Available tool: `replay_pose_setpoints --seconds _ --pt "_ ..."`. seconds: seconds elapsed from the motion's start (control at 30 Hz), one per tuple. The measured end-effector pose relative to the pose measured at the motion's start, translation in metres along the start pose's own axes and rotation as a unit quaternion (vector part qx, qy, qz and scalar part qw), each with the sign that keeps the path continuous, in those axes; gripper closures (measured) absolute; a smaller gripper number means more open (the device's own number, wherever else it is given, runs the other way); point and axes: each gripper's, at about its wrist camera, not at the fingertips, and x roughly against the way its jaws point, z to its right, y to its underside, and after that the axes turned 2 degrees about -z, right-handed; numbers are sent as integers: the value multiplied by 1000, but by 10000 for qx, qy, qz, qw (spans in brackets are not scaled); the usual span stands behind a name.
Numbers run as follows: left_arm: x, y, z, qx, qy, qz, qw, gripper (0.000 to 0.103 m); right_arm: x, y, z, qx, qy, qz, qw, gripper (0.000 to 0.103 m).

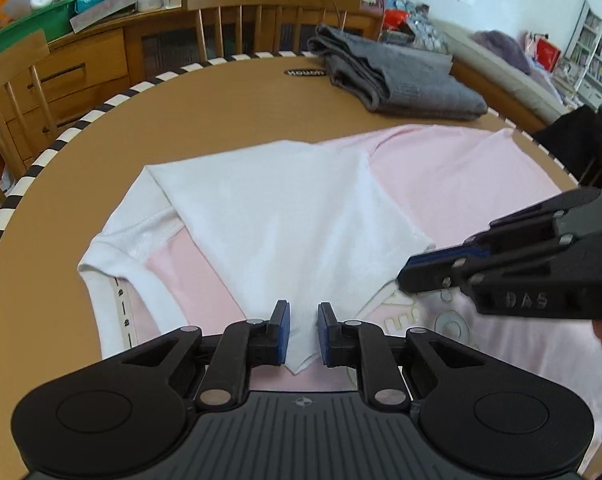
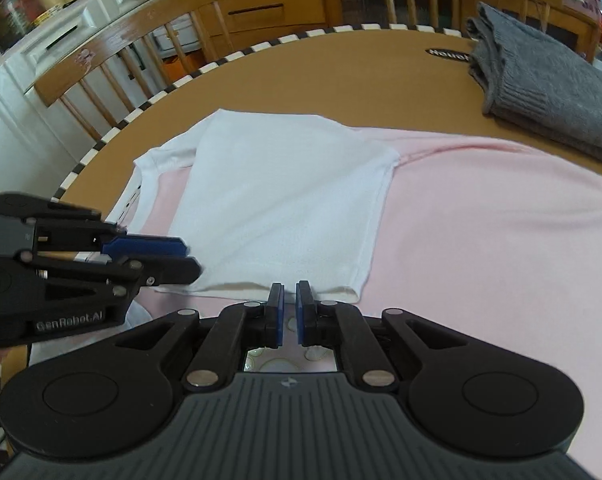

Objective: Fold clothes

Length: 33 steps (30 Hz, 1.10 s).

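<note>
Sleeve [image 1: 285, 216] folded over pink shirt [image 1: 481, 184]; left gripper [image 1: 303, 332] and right gripper [image 2: 289, 312] slightly parted, gripping nothing; smooth sleeve's hem before regrasping.

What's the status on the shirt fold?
Left gripper and right gripper slightly open, nothing pinched. White sleeve folded across pink shirt. Folded grey garment sits clear.

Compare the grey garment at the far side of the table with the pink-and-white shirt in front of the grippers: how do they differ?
The grey garment is a thick ribbed knit, while the pink-and-white shirt is thin and smooth. The grey garment is folded into a compact stack; the shirt lies mostly spread out, with only its white sleeve folded over the body. The grey garment sits beyond the shirt, apart from both grippers. Both rest on the brown table.
</note>
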Motion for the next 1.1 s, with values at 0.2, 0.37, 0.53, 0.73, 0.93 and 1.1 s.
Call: replay_pose_setpoints --seconds 0.2,0.37,0.53,0.73,0.93,1.1 --pt "5 -13 9 51 58 109 9999 87 3 -12 1 -408 26 353 9985 93" --pt "-5 -4 12 121 10 -17 9999 87 -11 -7 -3 -406 19 244 9989 92" --pt "-5 0 12 154 -9 68 9999 87 -9 -2 -3 -349 3 339 9988 92" --pt "-4 4 14 139 -81 145 9998 86 -8 8 -13 -51 207 532 9984 91" --pt "-2 8 19 -18 -174 224 9996 85 -7 16 -20 62 367 718 9967 88" --pt "-2 6 19 -94 -157 184 9997 85 -6 17 -21 19 427 758 9962 89"
